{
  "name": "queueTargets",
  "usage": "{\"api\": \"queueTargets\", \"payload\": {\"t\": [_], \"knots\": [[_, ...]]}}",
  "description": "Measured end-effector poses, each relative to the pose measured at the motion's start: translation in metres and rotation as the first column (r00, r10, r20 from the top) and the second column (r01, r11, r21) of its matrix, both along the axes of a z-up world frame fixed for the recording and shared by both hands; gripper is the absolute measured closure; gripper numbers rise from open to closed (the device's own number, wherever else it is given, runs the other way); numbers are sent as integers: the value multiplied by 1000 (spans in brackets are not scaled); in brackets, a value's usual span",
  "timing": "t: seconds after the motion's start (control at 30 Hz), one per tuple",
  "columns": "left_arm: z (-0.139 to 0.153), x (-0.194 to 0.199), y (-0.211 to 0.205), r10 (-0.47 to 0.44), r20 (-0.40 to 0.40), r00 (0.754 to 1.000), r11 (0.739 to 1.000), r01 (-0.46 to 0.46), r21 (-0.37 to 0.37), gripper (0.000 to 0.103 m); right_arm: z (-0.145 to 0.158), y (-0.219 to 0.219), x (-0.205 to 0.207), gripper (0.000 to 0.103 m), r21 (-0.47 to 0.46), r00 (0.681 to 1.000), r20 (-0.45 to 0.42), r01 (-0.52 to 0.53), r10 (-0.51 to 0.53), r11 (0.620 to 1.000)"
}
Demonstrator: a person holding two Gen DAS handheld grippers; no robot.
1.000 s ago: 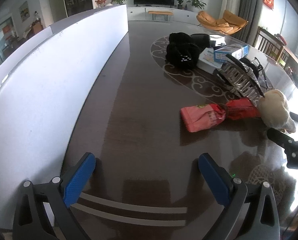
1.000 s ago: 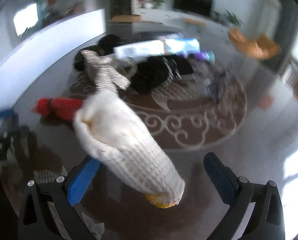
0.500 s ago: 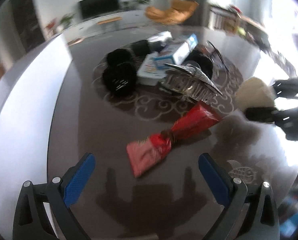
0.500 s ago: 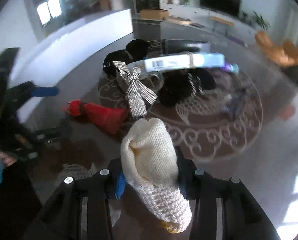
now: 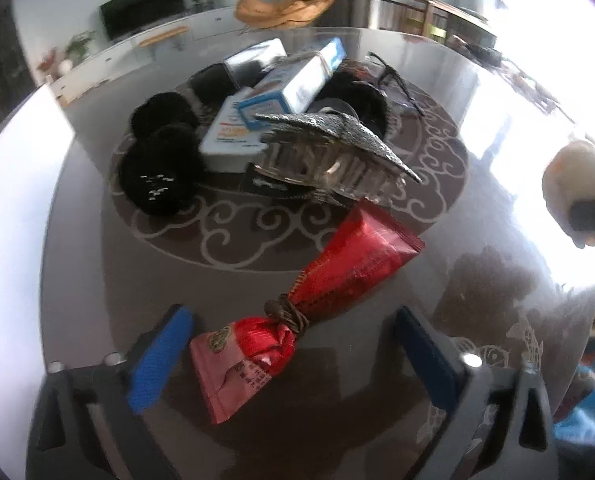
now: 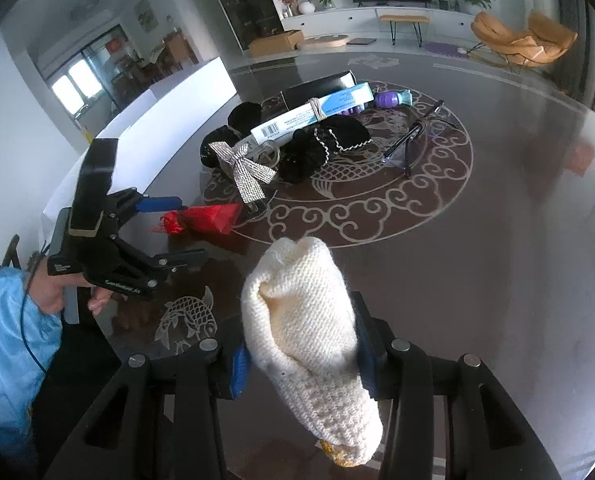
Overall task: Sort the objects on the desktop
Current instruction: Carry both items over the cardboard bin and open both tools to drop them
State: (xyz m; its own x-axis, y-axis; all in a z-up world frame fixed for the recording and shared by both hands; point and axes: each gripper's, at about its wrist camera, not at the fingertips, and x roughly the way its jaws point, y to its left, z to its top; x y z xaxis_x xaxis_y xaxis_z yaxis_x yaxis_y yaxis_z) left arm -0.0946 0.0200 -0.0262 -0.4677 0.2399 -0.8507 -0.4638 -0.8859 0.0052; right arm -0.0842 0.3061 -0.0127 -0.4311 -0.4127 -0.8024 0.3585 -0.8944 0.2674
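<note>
Since sorting has barely started, most of the stuff is still heaped on the round swirl pattern (image 5: pixel 233 236) in the tabletop. From the left wrist view: the left gripper (image 5: pixel 289 354) has just been closing in, blue pads either side of the pale tail of the red snack packet (image 5: pixel 309 304), which lies just outside that pattern's near edge. One pad looks right against the wrapper, the other has a gap, so I'd say it's not gripped yet. On the pattern sit a silver hair claw (image 5: pixel 337 152), blue-and-white boxes (image 5: pixel 281 92) and black fuzzy things (image 5: pixel 161 168).

Right wrist view: the right gripper (image 6: pixel 303 360) is clamped on a cream knitted pouch (image 6: pixel 305 328), lifted clear of the table on the near side of the pattern. Glasses (image 6: pixel 413 140), a silver bow (image 6: pixel 245 168) and a purple item (image 6: pixel 389 100) still wait on the pattern. So maybe one item picked, nearly everything left.
</note>
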Motion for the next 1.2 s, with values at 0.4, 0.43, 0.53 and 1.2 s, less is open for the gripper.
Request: {"api": "queueTargets", "payload": {"t": [0.4,0.43,0.53,1.2], "knots": [[69,66,-65,243,-63,968,942,-220,252,84,35,-54,5,59,1,993,-46,-109,109,994],[82,73,-81,267,-75,961,933,-238,271,84,41,-70,2,59,3,989,-56,-135,135,991],[124,81,-138,375,-112,920,892,-325,315,84,71,-131,-10,59,-26,967,-112,-232,228,972],[89,68,-340,759,59,648,637,-759,135,39,51,-457,-64,20,15,862,9,-507,507,862]]}}
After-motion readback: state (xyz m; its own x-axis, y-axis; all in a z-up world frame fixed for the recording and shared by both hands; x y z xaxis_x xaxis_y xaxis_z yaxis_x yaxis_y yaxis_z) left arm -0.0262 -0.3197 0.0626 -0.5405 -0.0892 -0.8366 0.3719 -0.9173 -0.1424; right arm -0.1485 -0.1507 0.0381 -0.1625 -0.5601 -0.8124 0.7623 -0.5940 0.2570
